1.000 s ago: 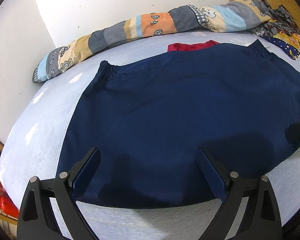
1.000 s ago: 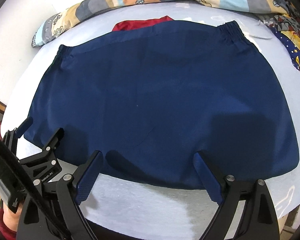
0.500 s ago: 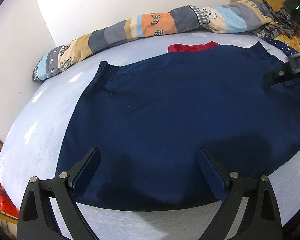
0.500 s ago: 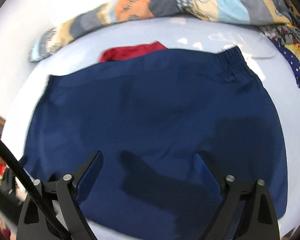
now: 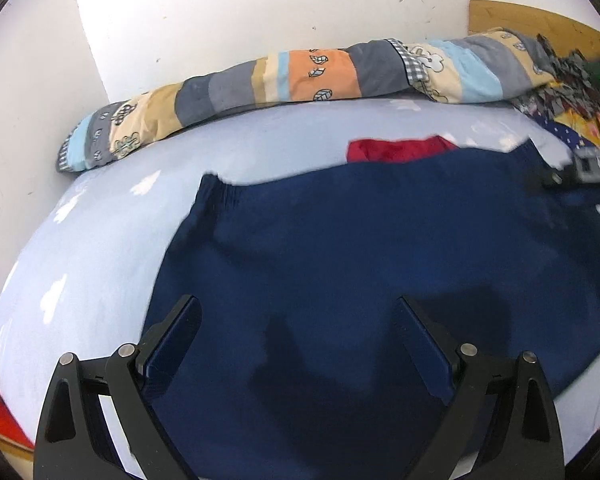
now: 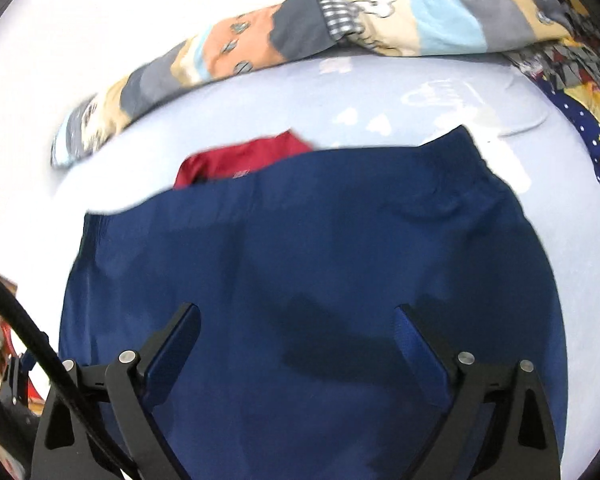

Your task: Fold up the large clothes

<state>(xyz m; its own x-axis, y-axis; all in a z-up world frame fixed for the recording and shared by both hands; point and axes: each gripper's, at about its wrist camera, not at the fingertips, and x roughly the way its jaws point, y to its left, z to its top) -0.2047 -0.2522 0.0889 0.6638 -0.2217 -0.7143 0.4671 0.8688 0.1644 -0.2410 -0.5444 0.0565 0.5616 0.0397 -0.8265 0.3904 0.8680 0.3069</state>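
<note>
Bare sheet (image 5: 100, 264) left of navy garment (image 5: 380, 240), rolled quilt (image 5: 300, 76) behind

Navy-blue garment (image 5: 380, 264) on a pale-blue sheet (image 5: 112, 256) with white cloud prints. Red cloth (image 5: 396, 149) at the garment's far edge. Patchwork quilt (image 5: 300, 76): orange, grey, tan, light blue, some checks.

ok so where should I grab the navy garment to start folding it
Probably the gathered elastic corners of the navy garment at its far edge: left corner, right corner. It lies flat, so come in low from outside each corner.
</note>
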